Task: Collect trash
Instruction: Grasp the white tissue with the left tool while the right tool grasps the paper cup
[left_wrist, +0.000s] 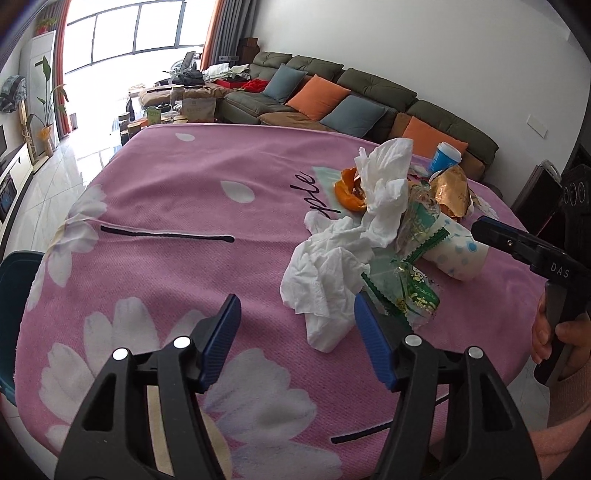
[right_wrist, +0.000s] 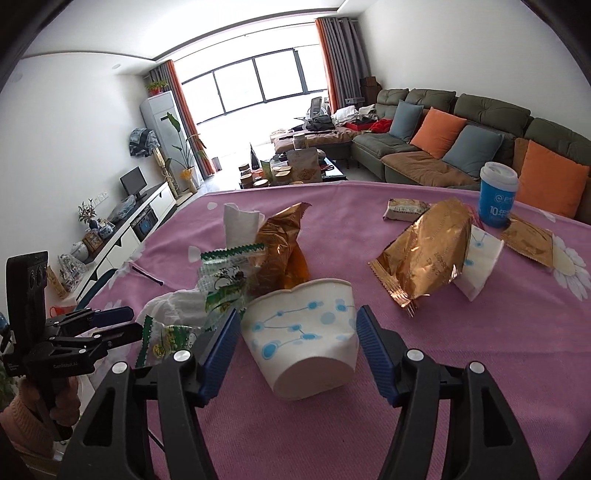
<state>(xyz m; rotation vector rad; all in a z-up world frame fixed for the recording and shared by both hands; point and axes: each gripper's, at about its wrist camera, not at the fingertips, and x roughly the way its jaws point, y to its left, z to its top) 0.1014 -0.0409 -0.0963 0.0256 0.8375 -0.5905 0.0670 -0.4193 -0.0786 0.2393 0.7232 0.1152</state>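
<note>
Right hand-held gripper (right_wrist: 295, 343): nearest the lens, released; its blue pads stand either side of the paper cup without pressing on it.
Left hand-held gripper (left_wrist: 295, 328): released and empty, with bare cloth between its pads and the crumpled tissue just beyond its right pad.
Surface (left_wrist: 166, 192): covered in a pink flowered cloth; all the trash sits on the half around the paper cup.
Crumpled tissue (left_wrist: 332, 280): the largest piece, beside the paper cup on the left gripper's side; soft, so I judge a deep bite into its bulk works best.
Paper cup (right_wrist: 306, 339): lying on its side, mouth toward the wrappers. Close gently across its wall, since it looks likely to crush or roll.
Gold wrapper (right_wrist: 424, 251): beyond the paper cup, propped against a second cup.
Green wrapper (right_wrist: 221, 280): touching the paper cup's rim; it may drag along.
Orange peel (left_wrist: 351, 192): behind the tissue, farthest from the paper cup.
</note>
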